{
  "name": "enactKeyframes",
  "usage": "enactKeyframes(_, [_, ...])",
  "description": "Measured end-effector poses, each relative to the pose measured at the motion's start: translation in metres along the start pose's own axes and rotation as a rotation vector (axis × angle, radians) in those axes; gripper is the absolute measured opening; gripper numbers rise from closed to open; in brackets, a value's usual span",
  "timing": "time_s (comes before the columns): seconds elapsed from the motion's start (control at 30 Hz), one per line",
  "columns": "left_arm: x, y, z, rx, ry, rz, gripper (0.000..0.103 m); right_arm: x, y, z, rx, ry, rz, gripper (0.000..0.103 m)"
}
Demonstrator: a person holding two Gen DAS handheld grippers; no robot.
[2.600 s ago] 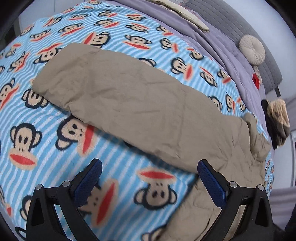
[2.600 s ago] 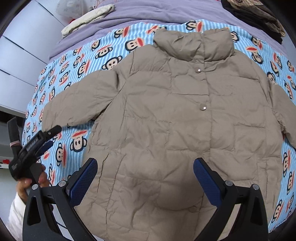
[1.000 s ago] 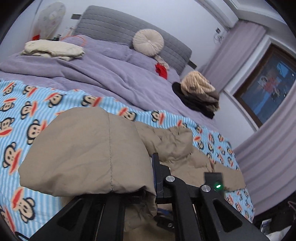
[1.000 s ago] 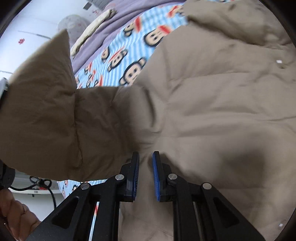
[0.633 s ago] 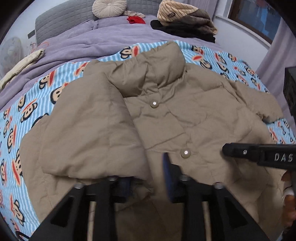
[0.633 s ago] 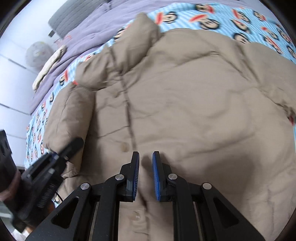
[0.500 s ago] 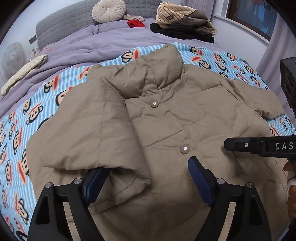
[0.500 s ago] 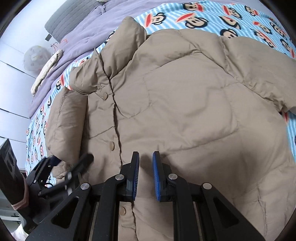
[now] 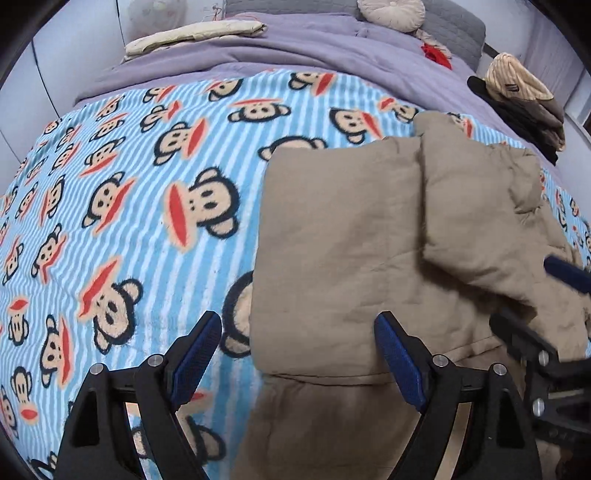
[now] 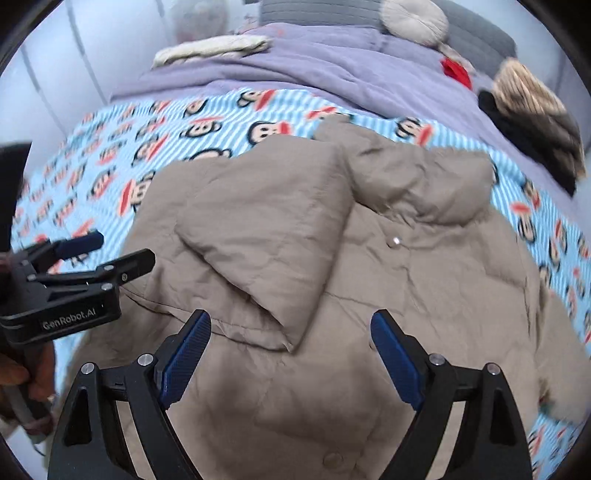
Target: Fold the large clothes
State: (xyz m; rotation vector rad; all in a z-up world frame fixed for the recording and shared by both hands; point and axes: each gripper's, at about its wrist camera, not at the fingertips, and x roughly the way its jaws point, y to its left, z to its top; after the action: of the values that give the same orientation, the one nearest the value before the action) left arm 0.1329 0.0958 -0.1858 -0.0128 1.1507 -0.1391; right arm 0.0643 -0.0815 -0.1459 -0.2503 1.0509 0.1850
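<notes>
A beige puffer jacket lies front up on the monkey-print blanket, collar toward the pillows. Its left sleeve is folded across the chest, cuff near the snap placket. My left gripper hangs open over the jacket at its folded left edge, one finger above the blanket and the other above the cloth. My right gripper hovers over the jacket's lower front. Its jaws are opening, with nothing pinched between them. The left gripper also shows at the left, held by a hand.
Beyond the blanket a purple duvet covers the bed. On it lie a folded cream cloth, a round cushion, a red item and a pile of dark and striped clothes. White panels stand at the left.
The sleeve that both grippers held up now lies folded over the jacket's front. The left jaws opened first, the right jaws just now. Both cameras swung toward the jacket's left side.
</notes>
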Motion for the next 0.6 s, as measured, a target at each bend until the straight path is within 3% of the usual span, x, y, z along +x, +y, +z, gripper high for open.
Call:
enactKeyframes(0.07, [0.007, 0.001, -0.005, 0.009, 0.021, -0.015, 0.086, 0.013, 0.009, 0.011, -0.057, -0.028, -0.098, 0.090])
enactKeyframes(0.13, [0.007, 0.003, -0.005, 0.000, 0.033, -0.037, 0.086, 0.018, -0.010, 0.019, 0.003, -0.051, -0.156, 0.089])
enactKeyframes(0.2, [0.002, 0.012, 0.004, -0.025, 0.018, -0.080, 0.086, 0.017, -0.051, 0.019, 0.202, -0.052, -0.156, 0.088])
enactKeyframes(0.23, [-0.002, 0.020, 0.013, -0.048, 0.001, -0.106, 0.086, 0.018, -0.077, 0.013, 0.328, -0.045, -0.107, 0.083])
enactKeyframes(0.27, [-0.004, 0.029, 0.022, -0.078, -0.011, -0.134, 0.086, 0.021, -0.107, 0.000, 0.483, -0.024, -0.019, 0.052])
enactKeyframes(0.3, [-0.003, 0.039, 0.032, -0.113, -0.014, -0.164, 0.086, 0.028, -0.130, -0.011, 0.599, 0.007, 0.065, 0.008])
enactKeyframes(0.4, [0.019, 0.072, 0.063, -0.241, 0.035, -0.270, 0.086, 0.050, -0.174, -0.057, 0.875, 0.075, 0.233, 0.007])
enactKeyframes(0.47, [0.046, 0.085, 0.076, -0.319, 0.096, -0.357, 0.086, 0.055, -0.184, -0.080, 0.960, 0.077, 0.289, 0.006])
enactKeyframes(0.53, [0.072, 0.087, 0.083, -0.376, 0.161, -0.426, 0.084, 0.054, -0.183, -0.093, 0.972, 0.077, 0.290, 0.006])
enactKeyframes(0.57, [0.077, 0.083, 0.086, -0.383, 0.164, -0.440, 0.076, 0.052, -0.180, -0.096, 0.964, 0.074, 0.282, 0.005])
enactKeyframes(0.6, [0.076, 0.077, 0.089, -0.373, 0.152, -0.467, 0.041, 0.048, -0.178, -0.098, 0.951, 0.070, 0.270, 0.005])
